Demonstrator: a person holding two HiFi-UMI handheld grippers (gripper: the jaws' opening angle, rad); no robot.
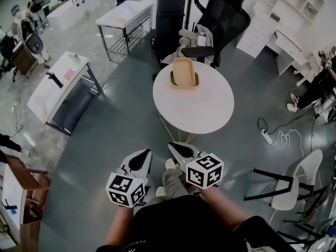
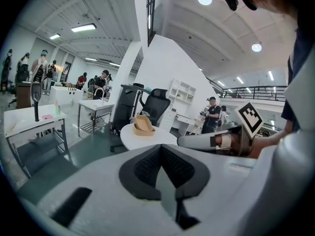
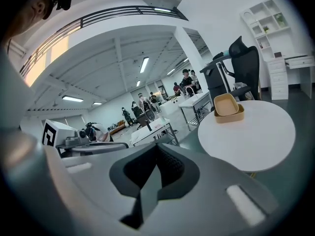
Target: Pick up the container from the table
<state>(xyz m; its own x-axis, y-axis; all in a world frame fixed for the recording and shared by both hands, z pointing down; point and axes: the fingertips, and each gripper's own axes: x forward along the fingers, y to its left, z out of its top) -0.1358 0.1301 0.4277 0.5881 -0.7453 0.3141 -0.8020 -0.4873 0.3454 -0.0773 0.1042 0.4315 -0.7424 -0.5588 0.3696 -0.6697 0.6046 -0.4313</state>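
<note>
Black office chair [image 1: 223,22] noted at upper centre, pale cloth [image 1: 190,38] draped on its seat. White workbench [image 1: 52,88] recorded at left, a second bench [image 1: 123,14] above it. White shelving [image 1: 294,4] seen upper right. Power strip [image 1: 266,136] and white chair [image 1: 294,182] observed at lower right.

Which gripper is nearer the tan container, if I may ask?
Right. The right gripper is short of the table, in line with the container; the left gripper is farther left.

Tan container [image 1: 184,71]; white table [image 1: 202,109]; black chair [image 1: 227,16]; grey-green floor [image 1: 121,125].
</note>
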